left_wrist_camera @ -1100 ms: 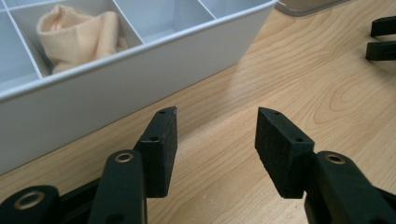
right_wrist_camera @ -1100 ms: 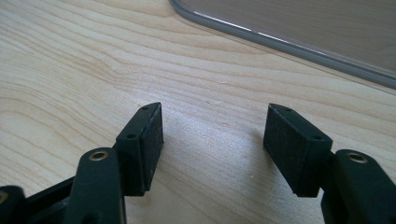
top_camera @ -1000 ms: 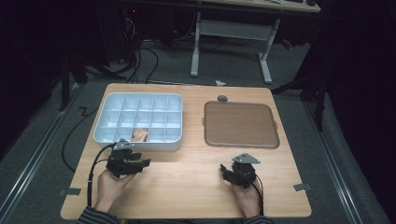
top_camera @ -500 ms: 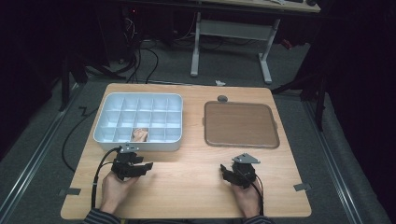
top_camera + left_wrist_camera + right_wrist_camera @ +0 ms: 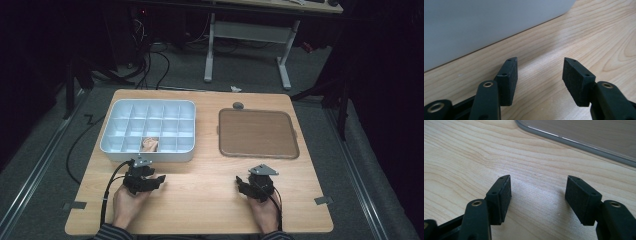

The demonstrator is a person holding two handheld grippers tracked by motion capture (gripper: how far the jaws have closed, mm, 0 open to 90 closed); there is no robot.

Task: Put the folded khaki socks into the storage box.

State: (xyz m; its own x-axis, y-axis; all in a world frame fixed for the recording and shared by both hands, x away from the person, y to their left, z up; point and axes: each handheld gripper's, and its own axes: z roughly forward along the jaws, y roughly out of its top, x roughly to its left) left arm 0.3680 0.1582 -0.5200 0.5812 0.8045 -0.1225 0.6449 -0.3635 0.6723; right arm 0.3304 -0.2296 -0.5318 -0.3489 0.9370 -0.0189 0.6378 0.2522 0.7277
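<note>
**Both tongs rest spread on the tabletop**

The left tongs (image 5: 159, 179) sit spread and empty just in front of the white compartment tray (image 5: 120, 150), which holds a small tan object (image 5: 149, 145). The right tongs (image 5: 240, 184), also spread and empty, rest on the wooden tabletop (image 5: 200, 200) near the brown tray (image 5: 257, 134).

Left tool (image 5: 159, 178) drew back from bin (image 5: 120, 150)

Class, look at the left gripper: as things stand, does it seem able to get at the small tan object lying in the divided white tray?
Probably yes. The left gripper sits open just in front of the white tray, and the tan object lies in a front-row compartment, uncovered. Only the tray's front wall stands between them, so it would have to come in from above.
</note>
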